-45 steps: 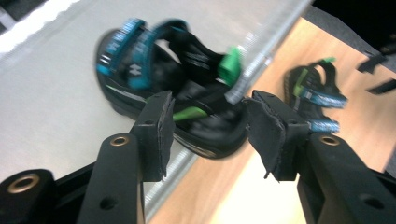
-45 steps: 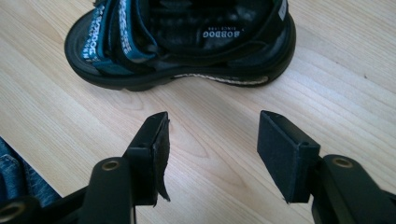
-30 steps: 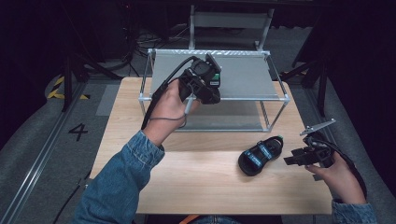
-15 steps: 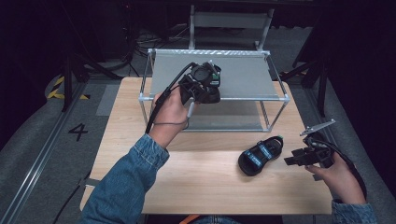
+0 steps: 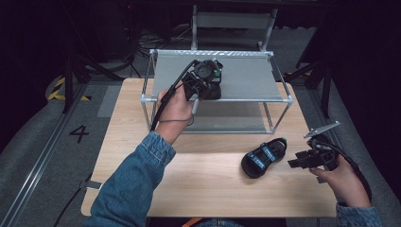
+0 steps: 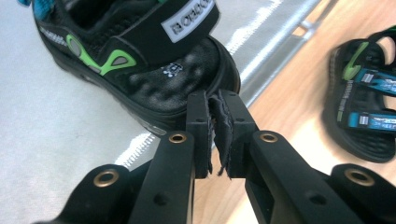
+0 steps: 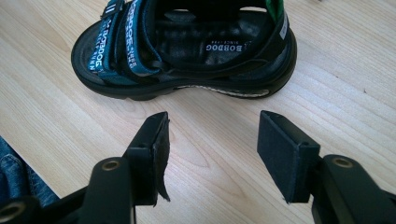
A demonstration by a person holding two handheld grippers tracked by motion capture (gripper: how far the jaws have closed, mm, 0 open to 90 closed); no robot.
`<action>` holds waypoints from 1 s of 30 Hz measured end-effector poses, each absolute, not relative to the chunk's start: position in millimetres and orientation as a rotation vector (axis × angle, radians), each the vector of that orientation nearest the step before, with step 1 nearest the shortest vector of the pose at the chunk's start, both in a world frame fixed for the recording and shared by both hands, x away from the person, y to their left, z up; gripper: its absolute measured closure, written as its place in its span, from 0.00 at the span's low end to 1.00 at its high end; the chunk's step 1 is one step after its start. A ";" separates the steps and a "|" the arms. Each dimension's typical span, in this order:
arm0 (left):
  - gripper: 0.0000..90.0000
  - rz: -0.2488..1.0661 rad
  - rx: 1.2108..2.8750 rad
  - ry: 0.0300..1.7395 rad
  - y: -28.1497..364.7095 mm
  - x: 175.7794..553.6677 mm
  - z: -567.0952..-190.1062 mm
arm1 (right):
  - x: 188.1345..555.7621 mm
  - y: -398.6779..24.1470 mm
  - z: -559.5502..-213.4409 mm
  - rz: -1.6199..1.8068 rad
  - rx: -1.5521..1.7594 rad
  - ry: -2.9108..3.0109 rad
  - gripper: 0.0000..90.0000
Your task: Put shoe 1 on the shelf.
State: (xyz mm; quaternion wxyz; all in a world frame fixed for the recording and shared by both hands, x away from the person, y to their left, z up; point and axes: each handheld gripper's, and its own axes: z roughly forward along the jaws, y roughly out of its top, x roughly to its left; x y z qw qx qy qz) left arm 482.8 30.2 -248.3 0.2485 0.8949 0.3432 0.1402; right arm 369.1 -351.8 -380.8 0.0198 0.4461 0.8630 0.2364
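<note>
Left gripper (image 6: pixel 218 135) jaws just closed, nothing between them; shoe (image 6: pixel 140 60) sits free on rack (image 5: pixel 255 78) top shelf, near its front edge, probably just released. Right gripper (image 7: pixel 212 154) jaws apart, near sandal (image 7: pixel 187 51) by table (image 5: pixel 198 179) right edge. Sandal likely next.

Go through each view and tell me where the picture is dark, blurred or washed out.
High view: the surroundings fall into black, while the table is evenly lit. Left gripper view: the shelf surface is washed out pale, and the sandal at the right edge is soft and smeared. Right gripper view: bright and even, the sandal sharp, the denim sleeve at the corner blurred.
</note>
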 end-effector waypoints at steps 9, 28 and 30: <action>0.93 0.371 2.415 0.968 30.6 495.9 -252.0 | 370.0 -350.3 -381.0 0.728 1.381 2.680 0.49; 0.58 0.339 2.423 0.933 55.4 452.4 -247.6 | 374.2 -340.6 -371.0 0.754 1.328 2.646 0.50; 0.58 0.335 2.429 0.943 61.1 447.8 -246.4 | 377.3 -339.2 -372.5 0.750 1.328 2.656 0.50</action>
